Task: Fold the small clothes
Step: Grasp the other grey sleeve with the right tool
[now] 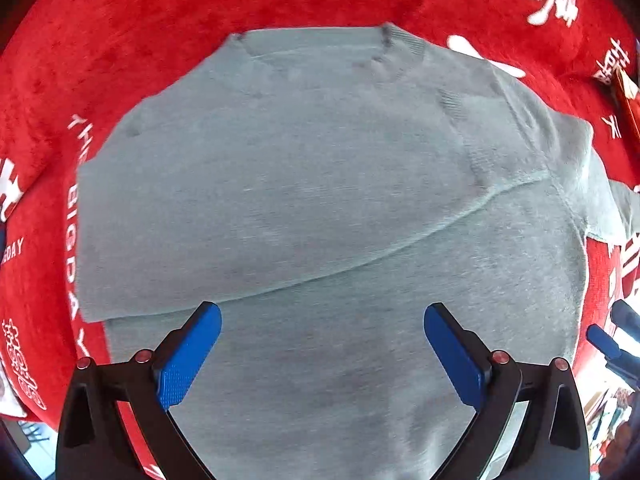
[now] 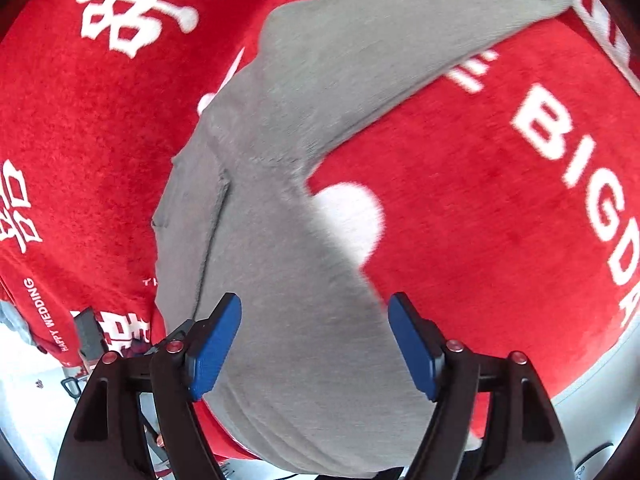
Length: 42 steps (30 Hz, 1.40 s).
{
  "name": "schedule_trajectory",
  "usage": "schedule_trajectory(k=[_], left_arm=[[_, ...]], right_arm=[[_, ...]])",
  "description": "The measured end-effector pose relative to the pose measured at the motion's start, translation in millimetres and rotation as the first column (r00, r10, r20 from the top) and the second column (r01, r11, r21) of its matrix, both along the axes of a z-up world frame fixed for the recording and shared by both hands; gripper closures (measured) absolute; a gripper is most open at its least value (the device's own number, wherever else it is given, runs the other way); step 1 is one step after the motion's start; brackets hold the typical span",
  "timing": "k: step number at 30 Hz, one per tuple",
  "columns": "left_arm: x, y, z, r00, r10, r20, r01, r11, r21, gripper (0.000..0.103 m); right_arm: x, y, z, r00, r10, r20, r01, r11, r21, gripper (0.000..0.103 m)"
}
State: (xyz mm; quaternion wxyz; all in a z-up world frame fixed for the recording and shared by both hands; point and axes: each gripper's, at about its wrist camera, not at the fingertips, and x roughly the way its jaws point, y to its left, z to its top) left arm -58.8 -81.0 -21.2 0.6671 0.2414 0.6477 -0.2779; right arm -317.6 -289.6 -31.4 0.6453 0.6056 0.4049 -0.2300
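The left claw [image 1: 322, 344] points down over a grey sweater [image 1: 320, 184] spread on a red cloth [image 1: 132, 12] with white lettering. Its jaws stand wide, blue pads [image 1: 188, 360] well apart, nothing between them; the knit lies below them, not pinched. Ahead of this claw a folded layer of the sweater crosses from left to right, its edge running just beyond the fingertips and rising toward the right. The neckline sits at the far end, beyond the fold. To the claw's right, at the sweater's edge, the other claw's blue tip shows.

The right claw [image 2: 314, 340] tilts down over the same sweater [image 2: 280, 280], with its jaws fairly wide and empty. Grey knit lies under and between the pads [image 2: 214, 344], untouched. A sleeve [image 2: 400, 40] stretches away ahead and to the right. Red cloth [image 2: 480, 220] fills the claw's right side, with a white heart [image 2: 352, 220] partly under the sweater's edge.
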Motion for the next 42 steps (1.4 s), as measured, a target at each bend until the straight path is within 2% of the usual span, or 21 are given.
schedule_trajectory(k=[7,14,19,27,32,33,34,35,37,42], left_arm=[[-32.0,-43.1,8.2,0.999,-0.041,0.024,0.041,0.999,-0.028,0.001],[-57.3,-91.5,17.2,0.997,-0.057,0.059,0.062,0.995,-0.078,0.001],[-65.5,-118.3,19.7,0.996,-0.039,0.084,0.048,0.993,-0.104,0.001],[-81.3,-130.8,13.1,0.995,-0.062,0.084,0.069,0.994,-0.081,0.001],[-85.5,-126.1,8.6,0.996,-0.037,0.084,0.042,0.997,-0.060,0.001],[-85.0,-123.6,8.8,0.996,-0.030,0.089,0.035,0.998,-0.053,0.001],[-84.5,-120.9,9.7,0.995,-0.019,0.097,0.024,0.999,-0.046,0.001],[-82.5,-118.4,11.1,0.995,-0.006,0.104,0.011,0.999,-0.044,0.001],[-78.2,-109.0,17.2,0.994,0.020,0.109,-0.015,0.999,-0.050,0.001],[-62.9,-80.2,31.9,0.988,0.084,0.129,-0.074,0.994,-0.077,0.001]], right_arm=[[-44.7,-44.3,-3.4,0.996,-0.092,-0.002,0.092,0.996,-0.020,0.024],[-93.9,-106.1,-6.8,0.966,-0.256,0.045,0.258,0.964,-0.069,0.024],[-122.7,-145.9,-20.5,0.921,-0.380,0.090,0.385,0.921,-0.050,0.024],[-136.6,-194.0,-45.4,0.850,-0.506,0.149,0.507,0.861,0.029,0.024],[-144.4,-207.4,-62.4,0.771,-0.596,0.224,0.570,0.803,0.173,0.024],[-144.4,-208.5,-63.6,0.763,-0.604,0.230,0.573,0.797,0.191,0.025],[-143.9,-209.8,-65.2,0.757,-0.609,0.238,0.572,0.793,0.209,0.042],[-142.7,-211.2,-67.7,0.758,-0.610,0.232,0.567,0.791,0.230,0.071],[-142.9,-212.0,-69.2,0.755,-0.616,0.225,0.566,0.786,0.249,0.096],[-123.5,-211.0,-41.9,0.755,-0.576,0.314,0.532,0.818,0.219,0.097]])
